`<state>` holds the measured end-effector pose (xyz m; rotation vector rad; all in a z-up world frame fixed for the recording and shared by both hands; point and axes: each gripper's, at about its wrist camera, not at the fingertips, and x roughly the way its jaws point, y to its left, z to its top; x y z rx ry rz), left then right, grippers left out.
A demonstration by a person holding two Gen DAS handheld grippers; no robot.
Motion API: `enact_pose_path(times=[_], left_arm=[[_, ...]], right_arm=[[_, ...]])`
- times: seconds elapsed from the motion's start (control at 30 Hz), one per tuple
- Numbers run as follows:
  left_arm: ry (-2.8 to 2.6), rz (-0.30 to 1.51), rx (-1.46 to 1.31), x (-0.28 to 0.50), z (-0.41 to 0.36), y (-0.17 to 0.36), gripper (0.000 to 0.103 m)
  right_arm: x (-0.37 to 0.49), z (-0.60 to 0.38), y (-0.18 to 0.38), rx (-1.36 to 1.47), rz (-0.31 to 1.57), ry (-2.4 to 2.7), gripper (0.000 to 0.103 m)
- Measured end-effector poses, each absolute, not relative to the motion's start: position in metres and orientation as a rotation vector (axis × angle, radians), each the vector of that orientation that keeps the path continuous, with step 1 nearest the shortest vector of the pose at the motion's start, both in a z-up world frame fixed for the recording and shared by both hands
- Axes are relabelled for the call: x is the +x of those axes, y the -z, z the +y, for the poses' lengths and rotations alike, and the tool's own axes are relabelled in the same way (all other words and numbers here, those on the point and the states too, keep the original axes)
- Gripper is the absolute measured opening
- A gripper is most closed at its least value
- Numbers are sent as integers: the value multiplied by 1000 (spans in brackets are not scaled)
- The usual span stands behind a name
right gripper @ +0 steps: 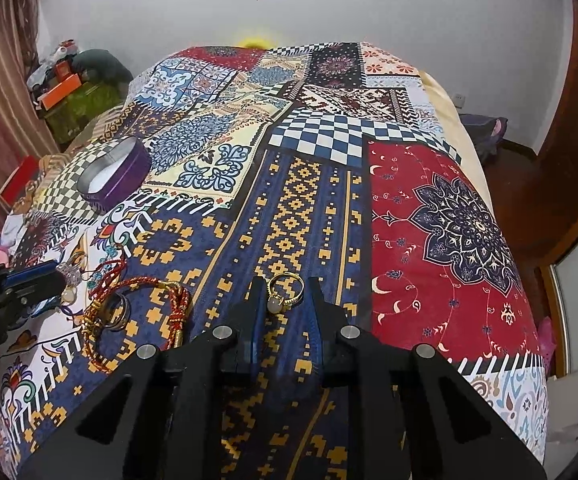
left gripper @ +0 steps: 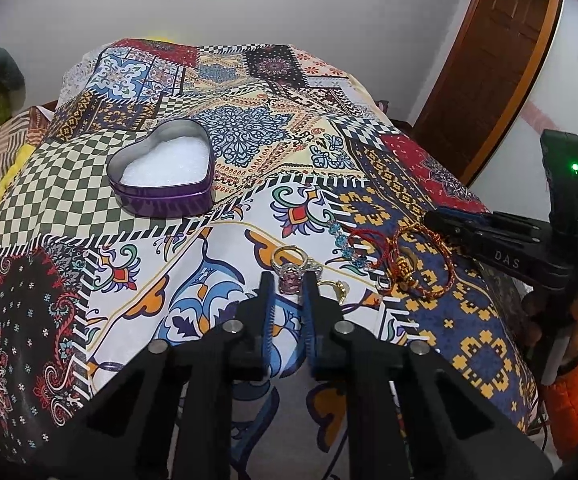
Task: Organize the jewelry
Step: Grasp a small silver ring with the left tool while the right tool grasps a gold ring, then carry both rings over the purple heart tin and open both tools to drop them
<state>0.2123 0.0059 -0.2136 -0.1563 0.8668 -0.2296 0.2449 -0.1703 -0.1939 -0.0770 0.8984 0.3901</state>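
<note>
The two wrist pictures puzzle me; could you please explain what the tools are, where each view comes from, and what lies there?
A person holds a two-finger tool in each hand; a fisheye camera on each looks along its fingers. One picture comes from the left tool, whose fingers flank a pink-stone ring; the other from the right tool, flanking a gold ring. Whether either is clamped is unclear. On the patterned cloth lie a purple heart-shaped tin and red cord bracelets.
</note>
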Motion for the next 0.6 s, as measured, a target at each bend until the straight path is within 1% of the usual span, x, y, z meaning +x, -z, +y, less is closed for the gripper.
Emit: enact_pose_path(times=[0.23,0.6], left_arm=[[206,838,-161,205,10,209,10],[187,776,-129,185,26,180,10]], right_arm=[[238,-169,190,-75,894,-393,17],[213,-163,158,-64,833,-390,17]])
